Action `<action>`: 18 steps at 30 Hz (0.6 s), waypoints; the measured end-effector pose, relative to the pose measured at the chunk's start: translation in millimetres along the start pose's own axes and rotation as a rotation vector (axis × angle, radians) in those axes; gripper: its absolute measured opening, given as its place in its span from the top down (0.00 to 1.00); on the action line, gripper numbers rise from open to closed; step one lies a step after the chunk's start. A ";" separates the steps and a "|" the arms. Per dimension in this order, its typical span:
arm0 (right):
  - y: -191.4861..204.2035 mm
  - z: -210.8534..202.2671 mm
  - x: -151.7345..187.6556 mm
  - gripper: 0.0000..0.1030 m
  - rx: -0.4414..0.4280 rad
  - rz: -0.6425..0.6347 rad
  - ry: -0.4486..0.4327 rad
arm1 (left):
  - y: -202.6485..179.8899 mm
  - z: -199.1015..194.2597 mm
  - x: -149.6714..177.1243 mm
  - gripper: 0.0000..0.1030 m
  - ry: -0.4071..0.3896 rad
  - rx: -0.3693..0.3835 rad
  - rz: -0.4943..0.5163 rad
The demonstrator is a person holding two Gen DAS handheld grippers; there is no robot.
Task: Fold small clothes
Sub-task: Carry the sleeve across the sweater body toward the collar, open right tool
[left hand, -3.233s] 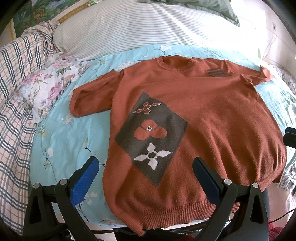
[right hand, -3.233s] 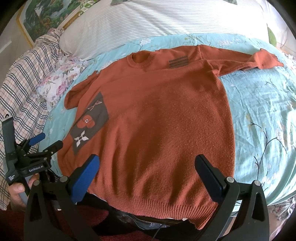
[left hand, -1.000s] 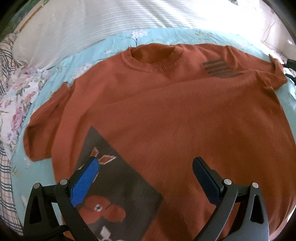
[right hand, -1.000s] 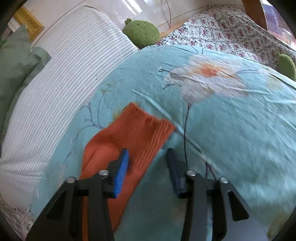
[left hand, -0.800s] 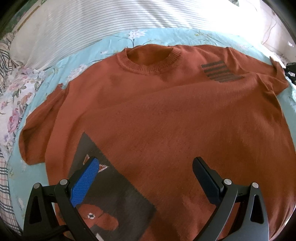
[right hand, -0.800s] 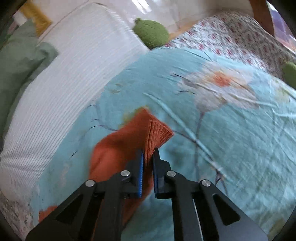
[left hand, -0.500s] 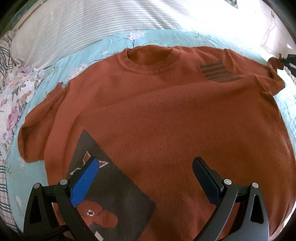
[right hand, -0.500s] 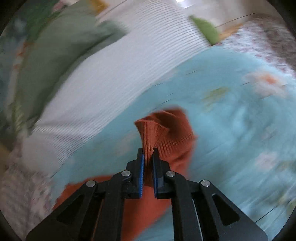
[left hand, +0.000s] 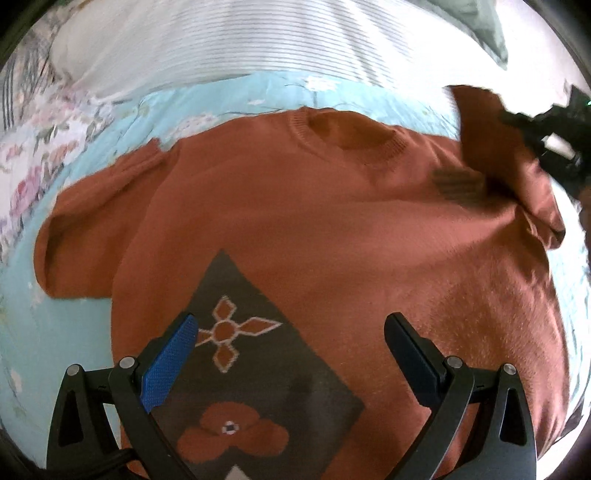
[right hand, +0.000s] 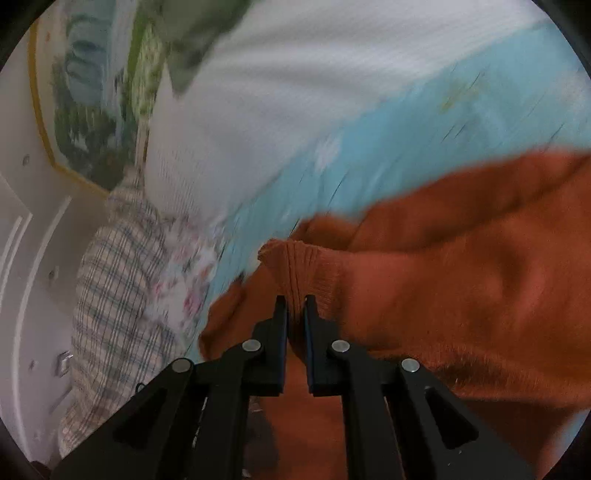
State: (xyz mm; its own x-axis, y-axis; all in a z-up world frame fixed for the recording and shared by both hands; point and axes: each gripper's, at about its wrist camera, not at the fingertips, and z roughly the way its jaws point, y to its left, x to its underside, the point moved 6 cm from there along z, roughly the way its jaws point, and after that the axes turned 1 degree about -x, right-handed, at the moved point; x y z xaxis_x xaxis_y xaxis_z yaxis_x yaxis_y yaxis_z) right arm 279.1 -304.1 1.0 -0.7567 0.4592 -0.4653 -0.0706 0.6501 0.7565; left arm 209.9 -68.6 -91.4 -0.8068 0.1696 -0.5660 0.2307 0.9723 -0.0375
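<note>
A rust-orange sweater (left hand: 332, 229) with a dark diamond patch (left hand: 258, 354) lies face up on the light blue floral bedspread (left hand: 74, 317). My left gripper (left hand: 291, 354) is open and empty, low over the patch. My right gripper (right hand: 295, 306) is shut on the ribbed cuff (right hand: 299, 266) of the sweater's right sleeve (left hand: 495, 147) and holds it lifted over the chest, above the striped patch (left hand: 458, 184). It shows at the right edge of the left wrist view (left hand: 546, 144). The left sleeve (left hand: 85, 236) lies flat, bent back.
A white striped pillow (left hand: 236, 48) lies beyond the collar. A floral cushion (left hand: 33, 158) and a plaid blanket (right hand: 110, 295) are at the left. A framed picture (right hand: 88, 96) hangs on the wall. A green pillow (left hand: 476, 18) is at the far right.
My right gripper closed on the right cuff, lifted it and swung it left over the sweater's chest. My left gripper moved forward over the sweater, then drew back a little, staying open.
</note>
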 end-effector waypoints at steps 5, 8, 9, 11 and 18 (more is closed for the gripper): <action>5.5 60.8 30.1 0.91 -0.005 0.001 0.095 | 20.9 2.2 1.8 0.02 0.005 0.019 -0.051; -0.2 86.5 44.6 0.91 -0.008 0.016 0.134 | 28.5 5.7 3.8 0.02 0.013 0.039 -0.076; -2.1 92.9 47.9 0.91 -0.005 0.018 0.143 | 31.4 7.5 3.1 0.02 0.016 0.046 -0.085; -9.1 102.2 54.7 0.91 -0.004 0.021 0.164 | 35.4 11.8 3.5 0.02 0.024 0.055 -0.099; -25.0 105.9 62.5 0.87 -0.028 0.053 0.185 | 36.2 26.9 -3.8 0.02 0.044 0.116 -0.142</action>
State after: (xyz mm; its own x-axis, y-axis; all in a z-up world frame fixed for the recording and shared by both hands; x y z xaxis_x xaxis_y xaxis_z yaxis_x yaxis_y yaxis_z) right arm 302.4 -227.6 -95.6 -0.8662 0.3714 -0.3342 -0.0440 0.6096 0.7915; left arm 236.0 -38.4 -112.8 -0.8582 0.0409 -0.5118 0.1716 0.9623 -0.2110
